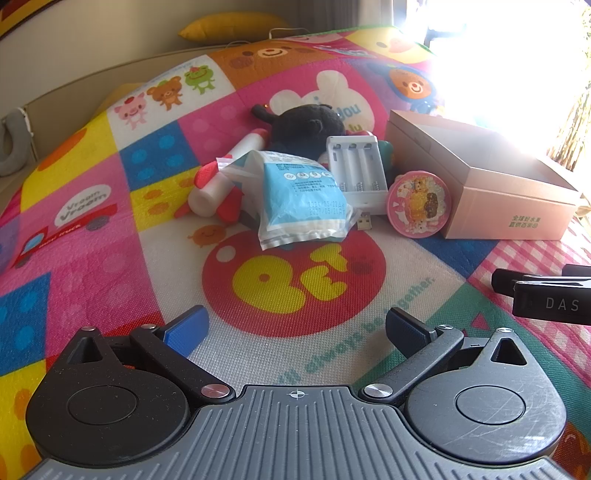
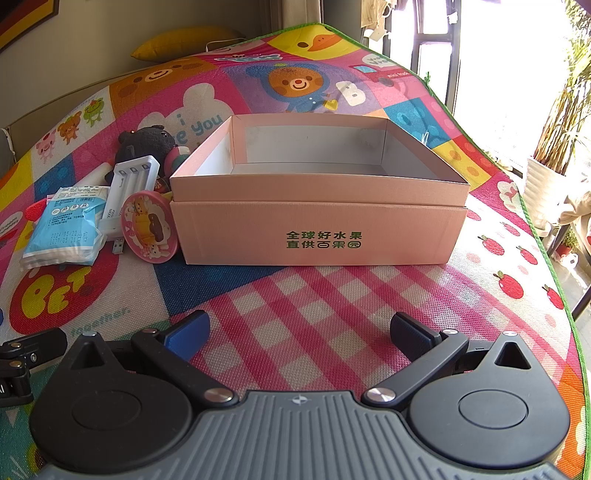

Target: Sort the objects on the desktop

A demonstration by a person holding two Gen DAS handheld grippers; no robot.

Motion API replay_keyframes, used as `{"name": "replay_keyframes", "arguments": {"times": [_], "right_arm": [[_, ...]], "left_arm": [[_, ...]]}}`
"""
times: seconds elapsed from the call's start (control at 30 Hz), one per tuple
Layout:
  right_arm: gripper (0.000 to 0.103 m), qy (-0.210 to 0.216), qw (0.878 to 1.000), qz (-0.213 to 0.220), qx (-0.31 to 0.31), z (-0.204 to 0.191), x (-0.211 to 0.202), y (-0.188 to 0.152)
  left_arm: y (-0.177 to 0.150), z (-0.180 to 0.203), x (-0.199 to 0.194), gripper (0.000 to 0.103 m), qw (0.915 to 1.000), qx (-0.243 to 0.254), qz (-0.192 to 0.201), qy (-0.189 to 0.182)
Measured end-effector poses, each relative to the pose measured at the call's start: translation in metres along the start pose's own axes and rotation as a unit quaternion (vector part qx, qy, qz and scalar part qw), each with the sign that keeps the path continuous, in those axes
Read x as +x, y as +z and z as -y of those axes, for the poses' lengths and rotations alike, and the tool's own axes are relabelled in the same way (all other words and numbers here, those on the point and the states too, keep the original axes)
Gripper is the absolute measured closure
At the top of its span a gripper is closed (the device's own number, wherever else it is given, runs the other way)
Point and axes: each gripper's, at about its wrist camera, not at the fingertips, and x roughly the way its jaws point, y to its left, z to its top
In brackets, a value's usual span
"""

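Note:
A pile of objects lies on the colourful play mat: a blue-and-white packet [image 1: 301,201] [image 2: 64,230], a white battery charger [image 1: 358,171] [image 2: 131,181], a round pink tin [image 1: 419,203] [image 2: 149,230], a black plush toy [image 1: 308,127] [image 2: 147,142] and a white-and-red toy rocket [image 1: 225,173]. An open pink cardboard box [image 2: 317,225] [image 1: 491,184] stands to the right of the pile and holds nothing visible. My left gripper [image 1: 295,328] is open and empty, short of the packet. My right gripper [image 2: 299,332] is open and empty, in front of the box.
A small USB plug [image 1: 365,221] lies between packet and tin. A yellow cushion [image 1: 232,26] sits beyond the mat's far edge. A window and a potted plant [image 2: 554,147] are on the right. The other gripper's body [image 1: 546,295] shows at the right edge.

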Motion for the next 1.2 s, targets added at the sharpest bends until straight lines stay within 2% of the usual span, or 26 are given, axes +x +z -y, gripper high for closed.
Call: {"name": "replay_keyframes", "arguments": {"times": [1.2], "right_arm": [[0.000, 0.000, 1.000, 0.000, 0.000, -0.0007, 0.0002, 0.0000]], "left_arm": [[0.0000, -0.0008, -0.0015, 0.000, 1.0000, 0.000, 0.000, -0.002]]}}
